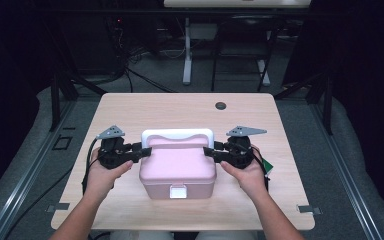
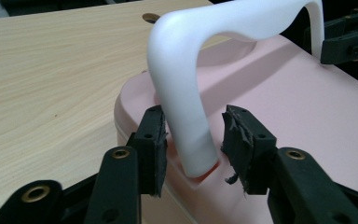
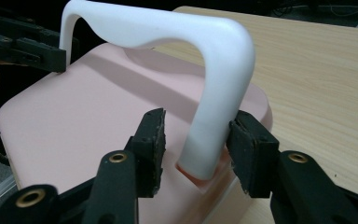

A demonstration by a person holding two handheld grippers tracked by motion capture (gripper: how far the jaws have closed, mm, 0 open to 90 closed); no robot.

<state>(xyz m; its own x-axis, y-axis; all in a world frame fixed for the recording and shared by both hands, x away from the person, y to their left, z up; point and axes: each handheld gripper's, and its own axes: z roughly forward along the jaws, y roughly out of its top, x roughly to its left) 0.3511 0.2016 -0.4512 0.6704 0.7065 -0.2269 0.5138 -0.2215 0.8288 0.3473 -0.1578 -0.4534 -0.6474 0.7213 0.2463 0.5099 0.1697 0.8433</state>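
Pink plastic makes up the one box (image 1: 178, 167) on the wooden table (image 1: 130, 107), standing near the middle of the surface, closer to its near edge than its far edge. It carries one white handle (image 1: 177, 135), raised upright over the lid, and one white latch (image 1: 178, 192) on the wall that faces the near edge. Two grippers work at it, one at each end of the handle. Seen in its own view, the left gripper (image 2: 193, 135) has its two jaws apart, one on each side of the handle's leg where it meets the lid, with a gap on both sides. The right gripper (image 3: 196, 137) straddles the other leg: one pad (image 3: 249, 149) lies against it, the other stands clear. One dark round hole (image 1: 221, 106) sits near the far edge.
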